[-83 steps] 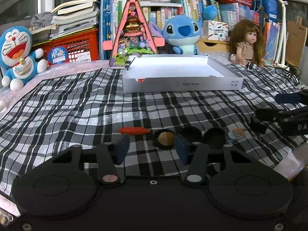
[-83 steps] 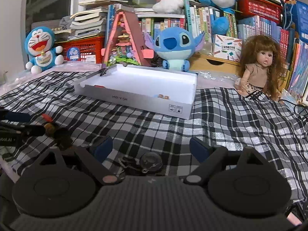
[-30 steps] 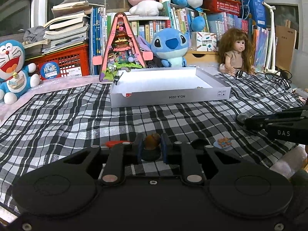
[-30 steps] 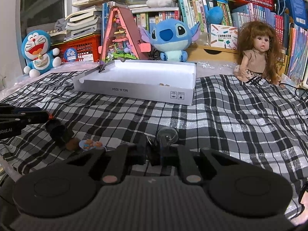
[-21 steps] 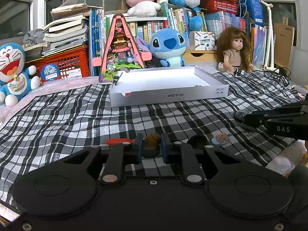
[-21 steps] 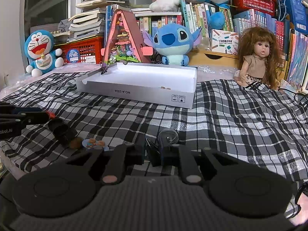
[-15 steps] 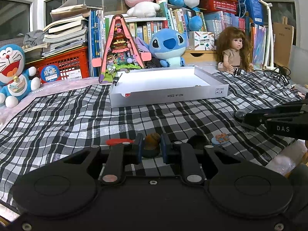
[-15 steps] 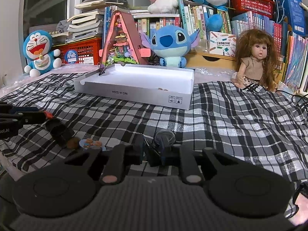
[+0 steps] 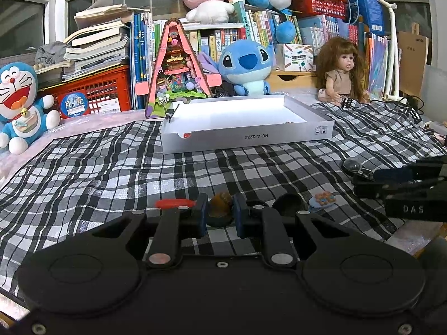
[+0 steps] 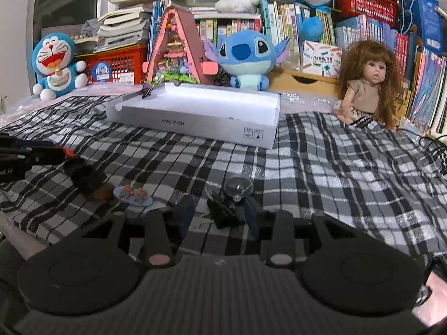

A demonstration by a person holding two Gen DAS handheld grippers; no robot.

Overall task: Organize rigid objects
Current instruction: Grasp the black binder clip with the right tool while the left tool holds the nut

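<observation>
A: From the left wrist, what do you see?

B: The left gripper (image 9: 220, 214) is clamped on a small brown piece (image 9: 220, 199) sitting in a dark cup, low over the near edge of the checked cloth (image 9: 111, 167). A red stick (image 9: 174, 203) lies just left of it, and another dark cup (image 9: 287, 201) and a little blue charm (image 9: 322, 198) just to its right. The white box (image 9: 245, 139) stands toward the far edge, well apart.

A: And the right wrist?

B: The right gripper (image 10: 220, 215) has its fingers apart, either side of a black clip with a clear dome (image 10: 233, 198); the right finger is beside it or touching, I cannot tell which. The clip looks to be resting on the cloth.

A: How far along?

B: Early, I'd judge. The box seems to hold only a few tiny bits and something thin and dark at its far left corner. The brown piece, cups, stick, charm and clip are all still outside it.
</observation>
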